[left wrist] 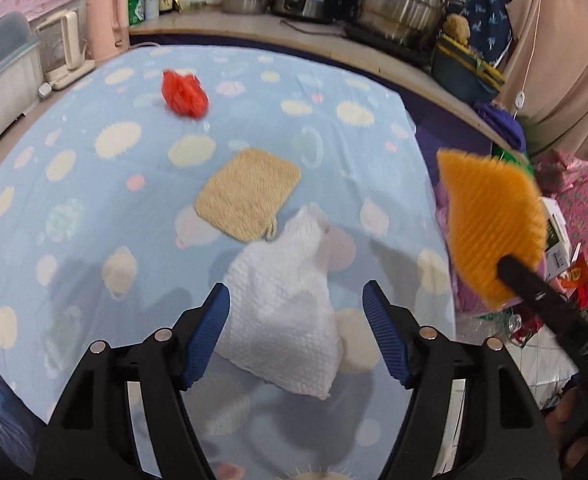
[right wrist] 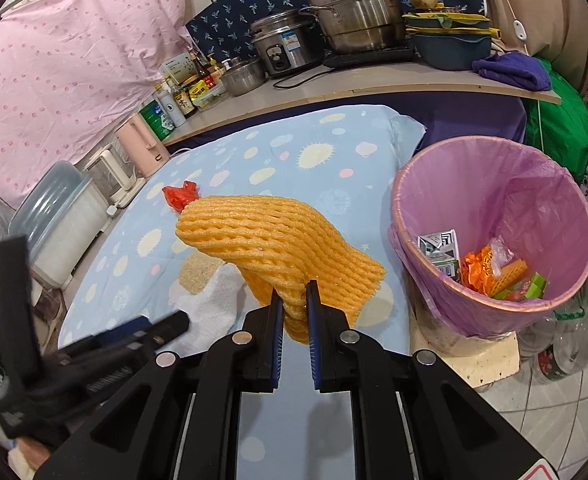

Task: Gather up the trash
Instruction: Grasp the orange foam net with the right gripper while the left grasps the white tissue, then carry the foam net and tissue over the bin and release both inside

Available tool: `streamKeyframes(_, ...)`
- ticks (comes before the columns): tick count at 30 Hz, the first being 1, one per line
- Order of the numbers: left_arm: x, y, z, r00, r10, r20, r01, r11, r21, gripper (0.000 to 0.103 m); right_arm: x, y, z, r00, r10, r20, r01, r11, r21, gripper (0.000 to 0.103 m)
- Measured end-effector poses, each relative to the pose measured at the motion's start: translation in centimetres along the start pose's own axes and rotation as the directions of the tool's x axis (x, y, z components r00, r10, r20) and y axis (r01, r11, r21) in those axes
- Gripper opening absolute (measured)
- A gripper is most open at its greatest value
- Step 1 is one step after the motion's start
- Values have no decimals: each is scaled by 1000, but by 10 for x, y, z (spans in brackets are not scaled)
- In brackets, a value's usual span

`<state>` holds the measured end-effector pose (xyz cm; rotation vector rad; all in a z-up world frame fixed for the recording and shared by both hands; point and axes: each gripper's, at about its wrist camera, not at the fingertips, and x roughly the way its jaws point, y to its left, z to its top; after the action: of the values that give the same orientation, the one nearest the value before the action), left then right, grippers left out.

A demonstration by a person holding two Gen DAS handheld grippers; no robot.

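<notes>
My right gripper [right wrist: 294, 300] has its jaws pinching the orange foam net [right wrist: 278, 236] by its lower end, lifted clear of the worktop [right wrist: 326, 152] so it can swing across to the pink-lined bin [right wrist: 494, 216] just to the right. My left gripper [left wrist: 296, 320] hangs with jaws spread on either side of the white cloth [left wrist: 282, 304], I judge ready for the next pickup (though the cloth may not be trash). Only the right wrist view shows the bin and the wrappers already inside; the left shows the tan scouring pad [left wrist: 250, 196] and red crumpled bag [left wrist: 184, 94] unobstructed.
</notes>
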<state>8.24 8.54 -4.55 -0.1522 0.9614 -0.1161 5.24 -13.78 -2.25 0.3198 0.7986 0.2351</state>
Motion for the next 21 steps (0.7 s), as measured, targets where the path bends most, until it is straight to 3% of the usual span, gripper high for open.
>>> streamKeyframes(2,12,-3,-5,1000,2,-23,-1,1000,14,63,-3,-2,0,1000,-4,3,4,1000,4,11)
streamKeyframes(4,23,-3,-8,999,5,-48,-5,1000,14,53,-5,-2,-1,1000,-6,5,6,1000,4,11)
streamKeyframes(6,33,-1,-11,996,-5,-86,5,1000,4,31,-5,-1,-1,1000,-10,5,10,1000,2,11)
streamKeyframes(9,33,2,-13,995,-21,-100,21,1000,2,12,-7,-1,-1,1000,-15,6,15,1000,0,11)
streamKeyframes(15,-9,-5,-6,998,-62,-16,62,997,40,8,-13,-3,1,1000,-17,22,17,1000,5,11)
streamKeyframes(21,-50,-23,20,990,-121,76,115,990,76,8,-25,-13,10,997,-34,66,32,999,24,11)
